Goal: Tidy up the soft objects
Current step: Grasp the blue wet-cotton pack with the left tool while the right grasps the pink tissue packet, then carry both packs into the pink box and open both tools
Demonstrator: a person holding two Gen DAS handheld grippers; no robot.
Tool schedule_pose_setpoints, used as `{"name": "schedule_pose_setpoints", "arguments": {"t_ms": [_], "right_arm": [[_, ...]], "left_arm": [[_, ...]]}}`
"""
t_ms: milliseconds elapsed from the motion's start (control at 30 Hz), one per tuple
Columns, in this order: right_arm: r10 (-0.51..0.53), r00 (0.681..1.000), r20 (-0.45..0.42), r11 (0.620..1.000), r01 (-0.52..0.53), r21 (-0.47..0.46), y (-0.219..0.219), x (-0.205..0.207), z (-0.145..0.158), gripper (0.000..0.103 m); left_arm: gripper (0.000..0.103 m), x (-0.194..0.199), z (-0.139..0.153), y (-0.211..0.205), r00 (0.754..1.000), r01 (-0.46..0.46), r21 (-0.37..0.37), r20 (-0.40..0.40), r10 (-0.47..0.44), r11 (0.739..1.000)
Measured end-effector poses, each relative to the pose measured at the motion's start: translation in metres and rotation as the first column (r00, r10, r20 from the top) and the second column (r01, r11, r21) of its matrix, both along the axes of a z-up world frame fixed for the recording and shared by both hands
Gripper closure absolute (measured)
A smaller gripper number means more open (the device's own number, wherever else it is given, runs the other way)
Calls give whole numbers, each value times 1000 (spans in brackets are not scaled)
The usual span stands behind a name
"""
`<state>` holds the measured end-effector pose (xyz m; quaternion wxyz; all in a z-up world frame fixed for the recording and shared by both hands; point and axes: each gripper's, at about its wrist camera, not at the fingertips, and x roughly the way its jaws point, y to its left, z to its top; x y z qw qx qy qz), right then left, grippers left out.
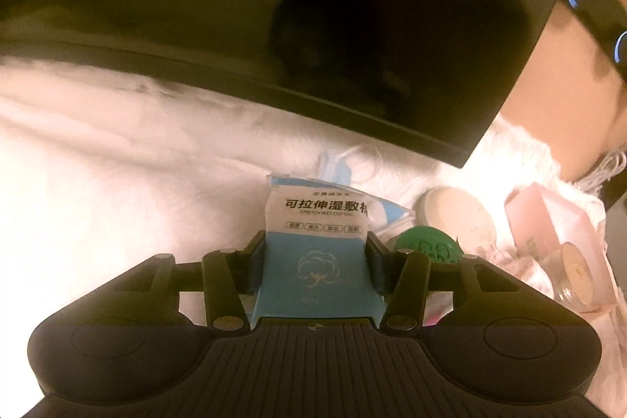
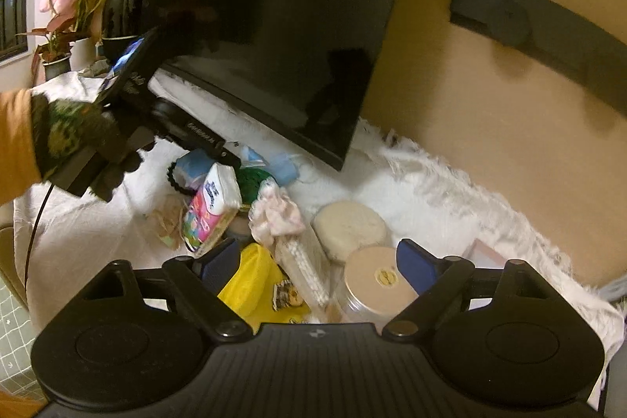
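Note:
A blue-and-white cotton pad pack stands upright between the fingers of my left gripper. The pads sit at its two sides, and the pack does not look squeezed. The right wrist view shows the same pack at the tip of the left gripper, which a gloved hand holds. My right gripper hovers open over a heap: a yellow bag, a cotton swab pack, a pink cloth and a tissue pack. Nothing is held in it.
A dark monitor leans over the white furry cover right behind the heap. A cream round puff, a lidded jar, a green object, a blue mask and a pink box lie around. Potted plants stand far left.

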<state>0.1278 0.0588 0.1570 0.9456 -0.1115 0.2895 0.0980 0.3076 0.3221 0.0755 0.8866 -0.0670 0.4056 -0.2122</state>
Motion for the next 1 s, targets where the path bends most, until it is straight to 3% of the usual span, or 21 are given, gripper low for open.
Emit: {"name": "schedule_pose_setpoints", "arguments": {"t_ms": [233, 433, 500, 567, 667, 733, 900, 1000], "right_arm": [[122, 992, -1, 992, -122, -41, 43, 24, -3, 16], [218, 976, -4, 967, -216, -136, 98, 67, -24, 23], [211, 977, -35, 963, -213, -165, 110, 88, -37, 33], [197, 976, -91, 961, -210, -178, 116, 105, -47, 65], [191, 966, -177, 966, -217, -139, 114, 119, -49, 81], [217, 957, -191, 971, -231, -55, 103, 119, -29, 85], [200, 977, -75, 975, -191, 113, 58, 105, 54, 86], [155, 988, 10, 978, -154, 142, 20, 90, 98, 86]], "left_arm": [[49, -45, 31, 59, 985, -121, -86, 117, 130, 989], [49, -73, 34, 98, 962, -226, -150, 119, 244, 963], [49, -78, 33, 103, 956, -251, -163, 111, 270, 954], [49, -84, 34, 107, 951, -269, -169, 110, 290, 948], [49, -89, 39, 113, 942, -290, -169, 125, 313, 942], [49, -89, 48, 113, 931, -310, -167, 147, 334, 936], [49, -83, 80, 100, 898, -339, -194, 226, 378, 920], [49, -76, 98, 69, 906, -284, -207, 261, 333, 936]]}}
